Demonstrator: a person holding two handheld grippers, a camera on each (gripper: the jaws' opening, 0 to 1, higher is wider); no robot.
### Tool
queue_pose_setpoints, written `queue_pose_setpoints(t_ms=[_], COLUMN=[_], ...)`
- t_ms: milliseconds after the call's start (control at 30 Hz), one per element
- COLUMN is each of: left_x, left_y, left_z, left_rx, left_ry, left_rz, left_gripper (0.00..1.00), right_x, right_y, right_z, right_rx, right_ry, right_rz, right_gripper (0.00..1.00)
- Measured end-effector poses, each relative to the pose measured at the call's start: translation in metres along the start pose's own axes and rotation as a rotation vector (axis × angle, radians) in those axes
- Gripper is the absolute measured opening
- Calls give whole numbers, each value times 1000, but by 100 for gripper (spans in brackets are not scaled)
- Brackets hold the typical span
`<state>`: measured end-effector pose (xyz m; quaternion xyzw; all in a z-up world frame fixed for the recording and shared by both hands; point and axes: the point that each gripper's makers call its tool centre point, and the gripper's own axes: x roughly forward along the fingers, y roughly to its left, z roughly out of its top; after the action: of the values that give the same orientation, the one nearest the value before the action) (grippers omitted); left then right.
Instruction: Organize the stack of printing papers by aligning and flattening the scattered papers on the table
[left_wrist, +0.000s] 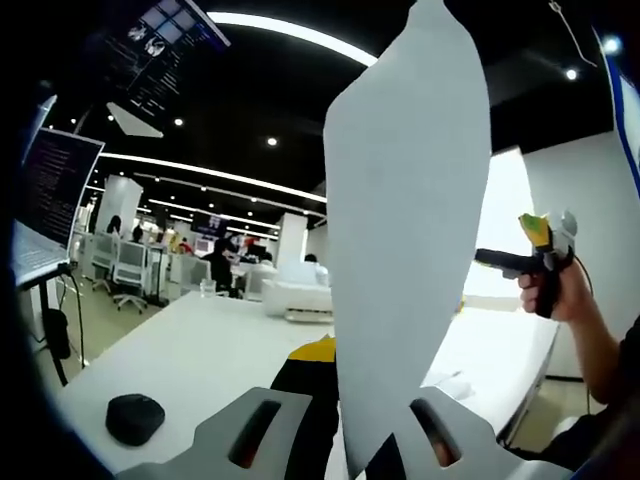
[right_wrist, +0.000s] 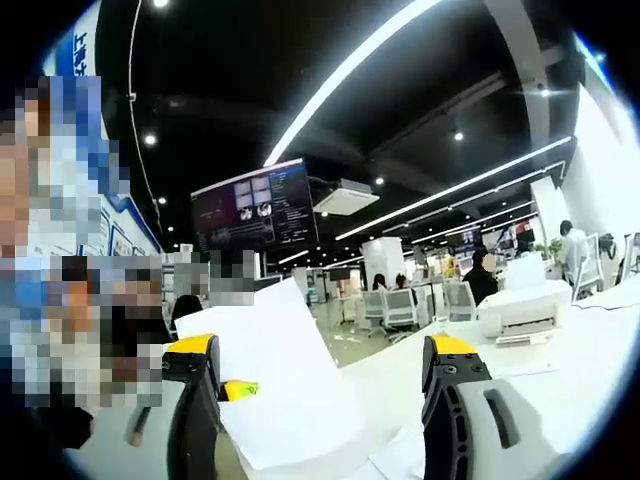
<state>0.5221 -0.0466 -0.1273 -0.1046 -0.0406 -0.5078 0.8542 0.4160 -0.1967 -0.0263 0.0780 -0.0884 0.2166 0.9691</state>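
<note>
A white sheet of paper (left_wrist: 410, 230) stands upright in the air, rising from between the jaws of my left gripper (left_wrist: 355, 405), which is shut on its lower end. In the right gripper view the same sheet (right_wrist: 280, 380) hangs over the white table (right_wrist: 590, 360), with the left gripper's yellow tip (right_wrist: 240, 390) at its lower left edge. My right gripper (right_wrist: 318, 347) is open, its black, yellow-tipped jaws wide apart on either side of the sheet and not touching it. In the left gripper view a hand holds the right gripper (left_wrist: 545, 245) up at the right. More white paper (right_wrist: 395, 458) lies on the table below.
A black mouse (left_wrist: 135, 418) lies on the white table (left_wrist: 200, 350) at the near left. A white printer (left_wrist: 300, 295) stands at the far end, and an open laptop (left_wrist: 50, 200) sits at the left. Office chairs and people are farther back.
</note>
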Motion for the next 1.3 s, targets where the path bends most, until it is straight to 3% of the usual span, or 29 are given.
queue_pose_setpoints(t_ms=[333,700,800,1000,1300], left_x=[5,5,5,7,6], left_y=[-4,-7,-8,-13,4], left_z=[2,1,4,4,-1], left_rx=[-7,-23,-33,-41,-67], left_ry=[-16,-17,-49,-50,-49], left_rz=[-15,-27,-18,-28,0], left_gripper=[5,5,5,5,6], right_x=[-1,-1,-2,-9,-10], right_y=[-2,-1,-1,-12,-17], right_z=[7,0,2,-1,-3], right_rx=[19,20,15,34,27], right_ry=[-27,-6,-9,-9,-5], right_rz=[3,7,4,-21,-46], right_gripper=[78,78,78,79,79])
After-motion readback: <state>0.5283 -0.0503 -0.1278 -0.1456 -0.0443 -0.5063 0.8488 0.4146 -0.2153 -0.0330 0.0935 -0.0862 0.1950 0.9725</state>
